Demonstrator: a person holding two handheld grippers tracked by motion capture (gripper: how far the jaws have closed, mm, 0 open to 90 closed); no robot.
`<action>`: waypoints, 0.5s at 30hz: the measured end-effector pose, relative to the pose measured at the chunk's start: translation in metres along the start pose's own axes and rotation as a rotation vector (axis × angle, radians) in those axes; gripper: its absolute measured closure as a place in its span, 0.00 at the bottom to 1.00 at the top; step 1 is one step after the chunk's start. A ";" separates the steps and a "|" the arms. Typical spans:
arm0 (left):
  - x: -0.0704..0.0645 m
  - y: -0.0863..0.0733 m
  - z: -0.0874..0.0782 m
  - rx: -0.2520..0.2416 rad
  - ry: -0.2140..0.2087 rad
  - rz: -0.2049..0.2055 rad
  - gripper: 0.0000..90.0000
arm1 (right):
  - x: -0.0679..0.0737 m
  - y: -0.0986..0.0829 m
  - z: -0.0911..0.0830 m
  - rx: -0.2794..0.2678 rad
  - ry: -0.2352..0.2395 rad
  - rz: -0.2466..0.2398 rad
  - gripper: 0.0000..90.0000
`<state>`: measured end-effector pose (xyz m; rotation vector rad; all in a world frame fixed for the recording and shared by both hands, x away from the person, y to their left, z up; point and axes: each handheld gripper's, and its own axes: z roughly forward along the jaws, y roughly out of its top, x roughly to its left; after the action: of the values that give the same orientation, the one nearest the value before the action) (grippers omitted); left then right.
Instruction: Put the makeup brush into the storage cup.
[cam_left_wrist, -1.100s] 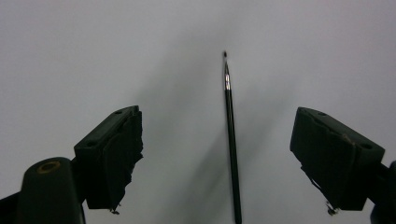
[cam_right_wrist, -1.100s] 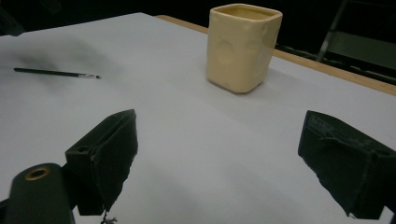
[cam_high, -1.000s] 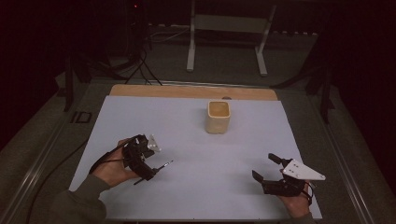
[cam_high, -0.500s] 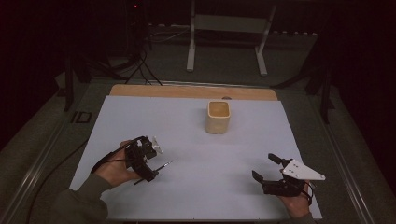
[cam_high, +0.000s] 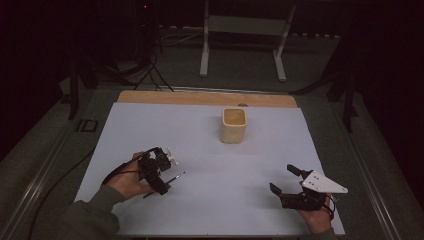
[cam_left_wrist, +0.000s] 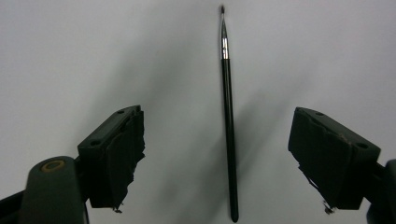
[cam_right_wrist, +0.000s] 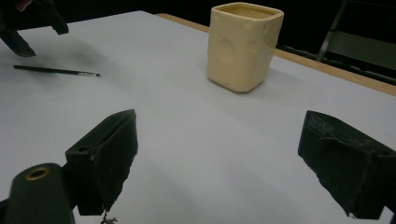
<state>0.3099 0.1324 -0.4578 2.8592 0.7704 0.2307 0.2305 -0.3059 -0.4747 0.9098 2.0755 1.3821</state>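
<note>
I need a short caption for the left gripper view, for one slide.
Open left tongs poised over a thin black paintbrush lying lengthwise between the jaws on the white table.

No legible text (none anywhere)

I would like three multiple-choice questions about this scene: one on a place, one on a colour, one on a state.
1. Where does the thin brush lie?
A. inside the cup
B. on the white sheet, between the left claw's jaws
C. on the floor

2. What colour is the cup?
A. cream
B. red
C. blue

3. How is the right claw?
A. shut on the cup
B. shut on the brush
C. open, holding nothing

Answers:
1 B, the left gripper view shows it flat between the open jaws.
2 A, its walls are pale cream.
3 C, its jaws stand wide apart over the white sheet.
</note>
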 end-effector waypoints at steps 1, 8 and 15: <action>0.000 0.001 0.002 0.003 -0.001 -0.001 0.22 | 0.000 0.000 0.000 0.000 0.000 0.000 0.13; 0.001 0.006 0.012 0.051 -0.003 -0.012 0.24 | 0.000 0.000 0.000 0.000 0.000 0.001 0.13; -0.001 0.011 0.018 0.070 -0.003 -0.017 0.27 | 0.000 0.000 0.000 0.002 0.000 0.002 0.13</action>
<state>0.3182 0.1203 -0.4730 2.9166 0.8175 0.2007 0.2307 -0.3056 -0.4751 0.9127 2.0771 1.3806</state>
